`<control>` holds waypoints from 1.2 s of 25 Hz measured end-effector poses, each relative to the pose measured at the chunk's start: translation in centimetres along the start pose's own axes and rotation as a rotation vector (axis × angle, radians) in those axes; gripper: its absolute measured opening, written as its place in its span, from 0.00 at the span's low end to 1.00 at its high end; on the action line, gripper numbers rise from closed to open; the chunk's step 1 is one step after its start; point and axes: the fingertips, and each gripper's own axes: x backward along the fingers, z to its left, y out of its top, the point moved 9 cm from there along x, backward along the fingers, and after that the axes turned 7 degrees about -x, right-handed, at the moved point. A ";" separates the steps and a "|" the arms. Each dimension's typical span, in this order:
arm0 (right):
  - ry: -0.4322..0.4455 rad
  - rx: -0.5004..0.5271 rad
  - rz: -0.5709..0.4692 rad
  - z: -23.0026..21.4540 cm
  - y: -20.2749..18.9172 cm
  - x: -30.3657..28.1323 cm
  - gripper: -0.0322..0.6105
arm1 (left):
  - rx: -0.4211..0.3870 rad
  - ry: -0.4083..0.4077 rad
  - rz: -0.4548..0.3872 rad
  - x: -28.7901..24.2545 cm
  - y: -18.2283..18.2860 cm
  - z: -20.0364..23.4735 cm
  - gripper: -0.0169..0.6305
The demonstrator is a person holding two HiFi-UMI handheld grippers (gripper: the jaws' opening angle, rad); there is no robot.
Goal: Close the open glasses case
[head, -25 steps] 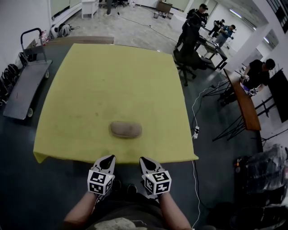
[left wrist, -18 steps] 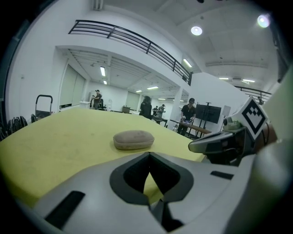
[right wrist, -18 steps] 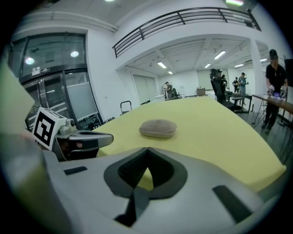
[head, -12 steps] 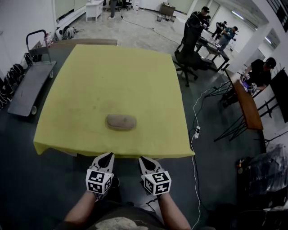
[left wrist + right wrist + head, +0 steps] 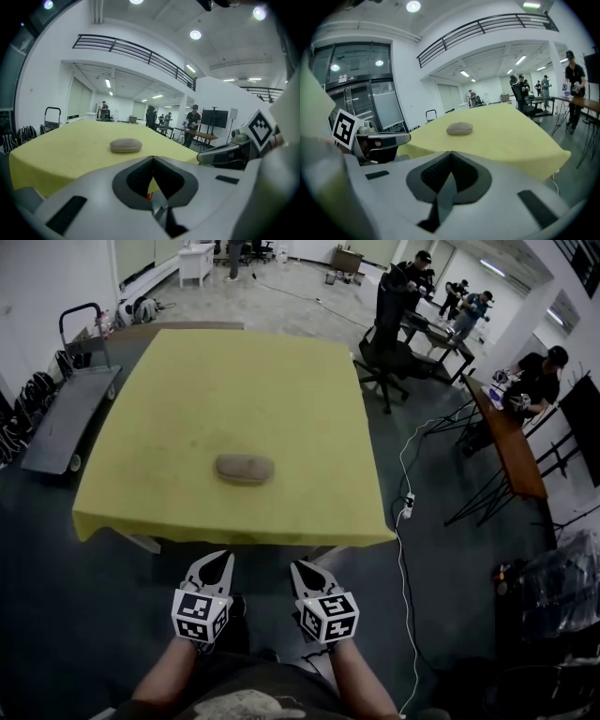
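Jaws of the left hand-held gripper (image 5: 214, 566) meet tip to tip with nothing between them, and the right hand-held gripper (image 5: 306, 574) is pressed together in the same way and is just as empty. The two are held side by side, a little apart, low in front of the person's body and over the dark floor (image 5: 112, 615), short of the table (image 5: 141, 542) edge.

Ahead of both, and well apart from them, the tan oval glasses case (image 5: 245, 469) lies on the yellow cloth (image 5: 253, 381) that covers the table. It sits in the near half of the cloth, slightly to the left of the line between the two tools. From the left hand-held gripper's own camera the case appears straight ahead and a touch left; from the right one it sits just right of centre. It looks like a smooth low pebble with its lid down, though at this distance the seam is too small to make out for certain.

Far off to the left of the left hand-held gripper stands a grey flat platform trolley (image 5: 66, 409). Beyond the table's far right corner is a black office chair (image 5: 380, 357), and a white cable (image 5: 405, 512) trails over the floor to the right of the right hand-held gripper. People work at desks further right.
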 end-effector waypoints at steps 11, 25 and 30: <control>0.066 0.009 -0.052 1.4 -1.3 4.8 0.03 | -0.014 0.059 -0.061 5.7 0.0 -3.8 0.04; 0.126 0.043 -0.179 3.7 -1.5 11.6 0.03 | -0.055 0.073 -0.157 11.3 1.5 -8.8 0.04; 0.118 0.029 -0.158 4.0 -3.6 12.9 0.03 | -0.065 0.085 -0.138 13.0 0.0 -9.9 0.04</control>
